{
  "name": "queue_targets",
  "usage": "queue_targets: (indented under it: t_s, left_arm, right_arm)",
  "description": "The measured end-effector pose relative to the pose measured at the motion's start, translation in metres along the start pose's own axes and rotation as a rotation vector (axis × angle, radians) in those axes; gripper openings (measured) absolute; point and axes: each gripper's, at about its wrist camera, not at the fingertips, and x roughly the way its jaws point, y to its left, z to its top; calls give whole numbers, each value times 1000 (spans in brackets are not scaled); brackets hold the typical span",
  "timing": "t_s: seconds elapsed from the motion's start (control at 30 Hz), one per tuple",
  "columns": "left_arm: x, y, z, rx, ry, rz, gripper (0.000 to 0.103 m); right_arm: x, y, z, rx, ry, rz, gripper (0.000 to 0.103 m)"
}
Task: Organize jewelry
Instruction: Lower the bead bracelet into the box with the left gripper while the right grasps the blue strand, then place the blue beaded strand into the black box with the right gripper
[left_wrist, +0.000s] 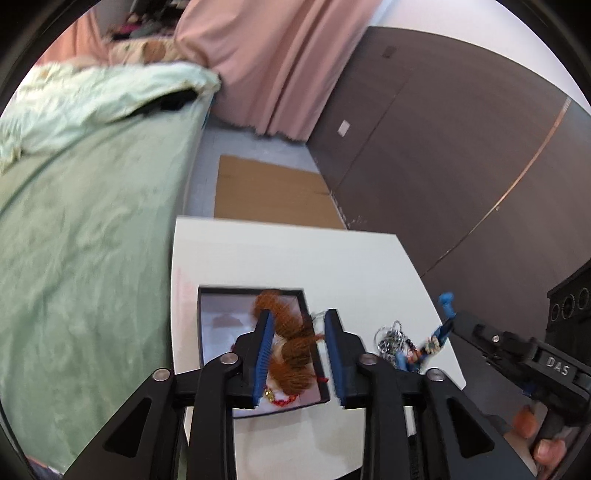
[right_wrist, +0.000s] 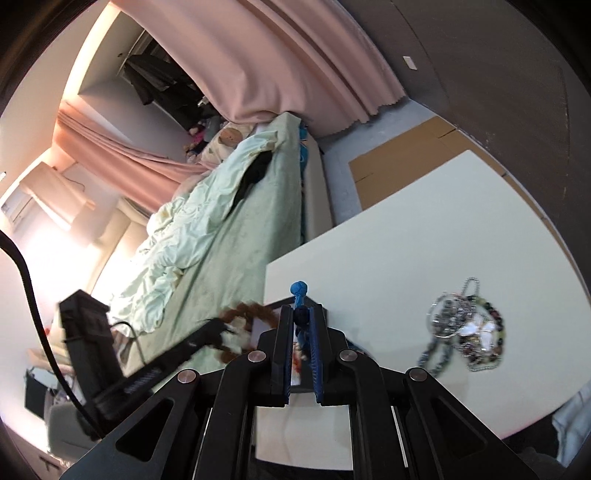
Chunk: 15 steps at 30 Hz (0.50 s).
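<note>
Left wrist view: brown beaded necklace (left_wrist: 291, 350) lies coiled in the black-rimmed box (left_wrist: 201, 325), directly between and below the left tongs (left_wrist: 299, 354), with red beads (left_wrist: 286, 399) near the box's close edge. Left tongs part open, pads clear of the necklace, nothing held; looks like a release over the box, so the piece sits where it belongs. Just right of the left tongs, a tangled pile of jewelry (left_wrist: 393, 339) waits on the white table (left_wrist: 295, 254), silver chain plus dark beads, still unsorted. Right tongs (left_wrist: 445, 326) reach in at that pile's far side with a blue cord piece (left_wrist: 447, 301) sticking out past the tips.

Right wrist view: right tongs (right_wrist: 301, 321) nearly closed, pinching that blue cord piece (right_wrist: 298, 291) at a dark bead; its knotted end pokes up beyond the tips, rest hangs below. Probably gripped at the bead so it won't slip. Box lies straight ahead under these tongs, pile (right_wrist: 465, 325) off to their right. Green bed (right_wrist: 207, 236) beyond the table's left edge.
</note>
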Motion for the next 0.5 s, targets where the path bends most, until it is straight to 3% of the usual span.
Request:
queue_targets:
  t_s: [0.1, 0.13, 0.5]
  left_arm:
    - [-5, 8, -2, -28, -17, 11, 68]
    - [-10, 10, -3, -27, -42, 18, 72]
    - [-32, 38, -13, -45, -77, 65, 72]
  right_arm:
    - [8, 9, -1, 0, 6, 25, 10]
    - [7, 11, -3, -2, 7, 32, 10]
    - [32, 47, -14, -50, 43, 90, 10]
